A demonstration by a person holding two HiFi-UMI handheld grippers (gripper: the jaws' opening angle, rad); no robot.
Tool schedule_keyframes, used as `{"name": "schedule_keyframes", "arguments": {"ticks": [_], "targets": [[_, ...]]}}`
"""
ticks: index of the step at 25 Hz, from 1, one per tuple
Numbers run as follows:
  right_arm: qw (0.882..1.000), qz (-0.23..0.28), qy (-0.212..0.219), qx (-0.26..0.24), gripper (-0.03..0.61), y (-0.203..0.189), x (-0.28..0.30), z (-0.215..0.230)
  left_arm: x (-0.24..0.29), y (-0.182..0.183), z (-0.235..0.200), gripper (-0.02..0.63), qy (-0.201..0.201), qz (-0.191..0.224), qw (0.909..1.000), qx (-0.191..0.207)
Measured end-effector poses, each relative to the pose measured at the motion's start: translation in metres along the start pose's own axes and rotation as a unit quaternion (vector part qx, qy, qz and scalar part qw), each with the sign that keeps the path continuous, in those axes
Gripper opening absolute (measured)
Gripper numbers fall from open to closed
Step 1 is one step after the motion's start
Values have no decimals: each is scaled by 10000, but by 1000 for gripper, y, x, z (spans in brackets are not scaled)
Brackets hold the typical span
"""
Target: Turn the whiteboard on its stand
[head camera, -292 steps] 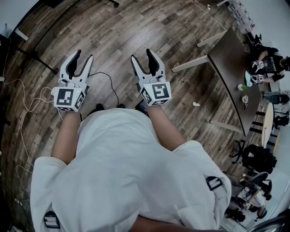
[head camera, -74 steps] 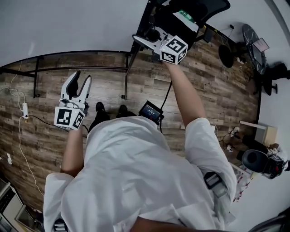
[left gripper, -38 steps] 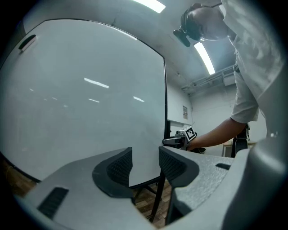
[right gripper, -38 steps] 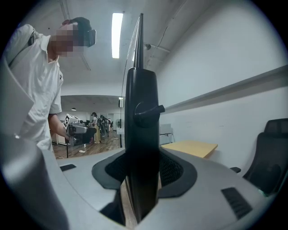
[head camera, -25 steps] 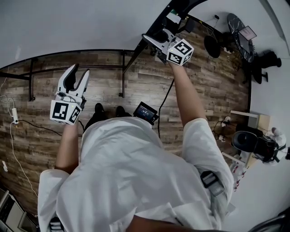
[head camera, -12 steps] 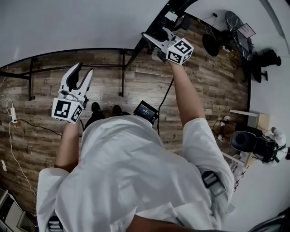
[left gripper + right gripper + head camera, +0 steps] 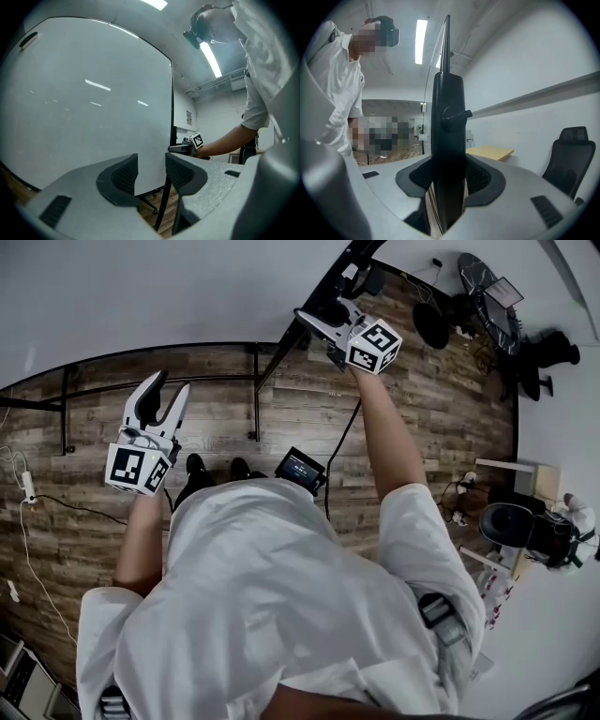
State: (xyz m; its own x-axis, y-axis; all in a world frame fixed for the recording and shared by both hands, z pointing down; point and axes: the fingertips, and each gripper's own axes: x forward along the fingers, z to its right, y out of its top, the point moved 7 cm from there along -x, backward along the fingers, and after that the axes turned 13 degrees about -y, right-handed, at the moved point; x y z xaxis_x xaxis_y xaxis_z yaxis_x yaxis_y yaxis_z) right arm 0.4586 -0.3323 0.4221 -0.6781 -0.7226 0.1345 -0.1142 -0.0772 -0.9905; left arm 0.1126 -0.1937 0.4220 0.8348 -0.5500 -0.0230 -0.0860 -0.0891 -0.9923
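Observation:
The whiteboard (image 7: 141, 296) fills the top of the head view, and its black side post (image 7: 323, 287) runs down to the stand's floor bars (image 7: 255, 395). My right gripper (image 7: 314, 320) is shut on that post. In the right gripper view the post (image 7: 447, 117) with its clamp knob (image 7: 454, 114) stands upright between the pads of my right gripper (image 7: 449, 176). My left gripper (image 7: 169, 383) hangs open and empty before the board face. In the left gripper view my left gripper (image 7: 151, 164) faces the whiteboard (image 7: 93, 103), with the right gripper (image 7: 187, 146) beyond at the board's edge.
A small screen device (image 7: 300, 468) lies on the wood floor by the person's feet. A cable (image 7: 37, 512) runs along the left. Office chairs (image 7: 436, 329) stand at the upper right, and another chair (image 7: 572, 154) and a table (image 7: 490, 152) lie behind the post.
The person's feet have stepped a little to the left and the floor has slid in the head view. The right gripper stays clamped on the post; the left stays open.

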Motion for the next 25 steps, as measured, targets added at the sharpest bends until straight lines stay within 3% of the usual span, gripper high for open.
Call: {"name": "schedule_keyframes", "arguments": {"ticks": [25], "targets": [[9997,-8,-260,12,181,-10,-56,31,52,-2,27,187,-398,-43,9992,61]]}}
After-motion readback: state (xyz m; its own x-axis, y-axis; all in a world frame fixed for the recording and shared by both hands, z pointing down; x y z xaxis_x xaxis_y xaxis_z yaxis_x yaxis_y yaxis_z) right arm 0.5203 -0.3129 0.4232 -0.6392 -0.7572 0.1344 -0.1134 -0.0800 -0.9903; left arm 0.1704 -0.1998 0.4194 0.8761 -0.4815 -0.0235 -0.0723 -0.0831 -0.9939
